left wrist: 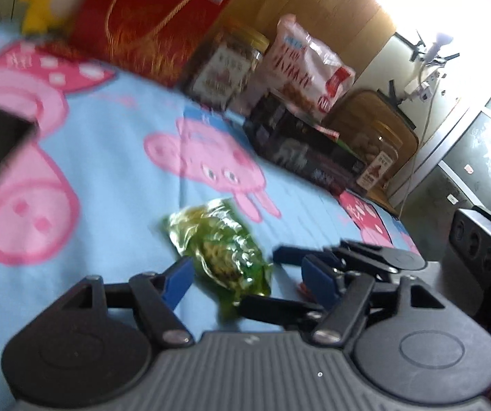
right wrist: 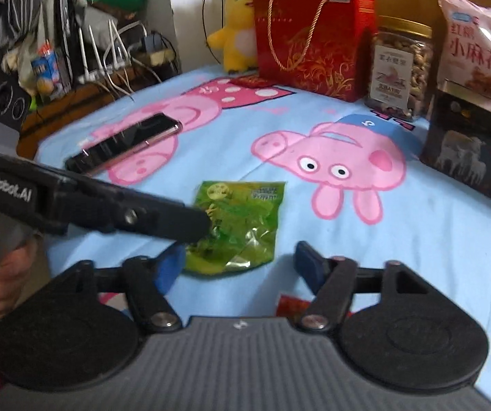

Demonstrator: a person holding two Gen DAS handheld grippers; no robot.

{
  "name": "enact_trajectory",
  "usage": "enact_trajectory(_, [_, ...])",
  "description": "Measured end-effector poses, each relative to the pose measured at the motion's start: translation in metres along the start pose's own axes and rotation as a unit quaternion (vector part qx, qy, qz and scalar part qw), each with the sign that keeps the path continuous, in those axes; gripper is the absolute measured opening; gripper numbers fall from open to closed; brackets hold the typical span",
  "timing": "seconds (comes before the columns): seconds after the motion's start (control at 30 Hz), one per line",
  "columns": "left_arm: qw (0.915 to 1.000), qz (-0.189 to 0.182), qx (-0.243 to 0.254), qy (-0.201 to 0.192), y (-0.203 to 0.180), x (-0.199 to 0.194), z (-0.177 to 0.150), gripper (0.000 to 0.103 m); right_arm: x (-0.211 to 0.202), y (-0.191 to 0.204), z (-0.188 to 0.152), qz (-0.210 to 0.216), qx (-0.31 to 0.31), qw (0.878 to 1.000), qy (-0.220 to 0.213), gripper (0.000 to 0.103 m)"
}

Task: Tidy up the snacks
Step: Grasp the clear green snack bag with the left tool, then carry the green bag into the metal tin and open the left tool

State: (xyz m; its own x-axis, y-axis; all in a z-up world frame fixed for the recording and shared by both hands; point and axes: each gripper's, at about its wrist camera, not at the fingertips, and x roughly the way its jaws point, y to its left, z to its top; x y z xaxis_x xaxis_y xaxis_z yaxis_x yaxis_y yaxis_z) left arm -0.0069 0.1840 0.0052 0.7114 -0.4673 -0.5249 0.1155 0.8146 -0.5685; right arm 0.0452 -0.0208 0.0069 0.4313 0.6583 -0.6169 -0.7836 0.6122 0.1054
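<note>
A green snack packet (left wrist: 221, 250) (right wrist: 238, 226) lies flat on the blue cartoon-pig sheet (right wrist: 211, 144). My left gripper (left wrist: 247, 279) is open around its near end. The left pad is at the packet's edge and the right pad stands clear of it. In the right wrist view the left gripper (right wrist: 197, 227) reaches in from the left over the packet. My right gripper (right wrist: 238, 267) is open just short of the packet, nothing between its pads. Its black fingers (left wrist: 365, 255) show at the right of the left wrist view.
Along the back stand a red gift bag (right wrist: 314, 37), a jar of nuts (right wrist: 399, 68), a pink snack bag (right wrist: 478, 54) and a dark box (right wrist: 468, 157). A phone (right wrist: 122, 144) lies at the left. A yellow plush duck (right wrist: 238, 27) sits behind. A red wrapper (right wrist: 290, 306) lies under my right gripper.
</note>
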Motion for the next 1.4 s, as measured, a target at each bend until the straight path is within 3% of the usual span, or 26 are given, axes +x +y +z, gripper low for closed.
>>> enact_trajectory(0.1, [0.9999,-0.011,-0.004,-0.006,0.000,0.005,0.000,0.069,0.000,0.007,0.001,0.002,-0.007,1.000,-0.006,0.069])
enact_trajectory(0.2, [0.9999,0.004,0.007,-0.012,-0.006,0.011,0.000,0.061,-0.003,0.007,-0.001,-0.005,-0.006,1.000,-0.015,0.056])
enact_trajectory(0.33, [1.0000,-0.005,-0.003,-0.005,-0.010,0.021,0.009,0.053,-0.011,-0.002,-0.003,-0.026,0.020,0.999,-0.034,0.055])
enact_trajectory(0.63, [0.9981,-0.029,0.054,0.009,-0.065,0.065,0.049,0.052,-0.044,-0.057,0.006,-0.081,0.087,0.990,-0.082,0.055])
enact_trajectory(0.77, [0.9968,-0.050,0.060,0.019,-0.087,0.093,0.082,0.052,-0.056,-0.093,0.028,-0.102,0.104,0.984,-0.107,0.055])
enact_trajectory(0.9, [0.9954,-0.062,0.073,-0.001,-0.111,0.120,0.134,0.052,-0.059,-0.134,0.068,-0.128,0.098,0.977,-0.141,0.055])
enact_trajectory(1.1, [0.9934,-0.022,0.109,-0.028,-0.133,0.174,0.181,0.053,-0.033,-0.189,0.101,-0.152,0.090,0.972,-0.152,0.055])
enact_trajectory(1.3, [0.9927,0.030,0.115,-0.017,-0.124,0.211,0.184,0.053,-0.003,-0.205,0.099,-0.171,0.064,0.976,-0.116,0.059])
enact_trajectory(1.4, [0.9936,0.042,0.105,-0.007,-0.117,0.216,0.178,0.060,-0.004,-0.205,0.096,-0.178,0.069,0.975,-0.117,0.065])
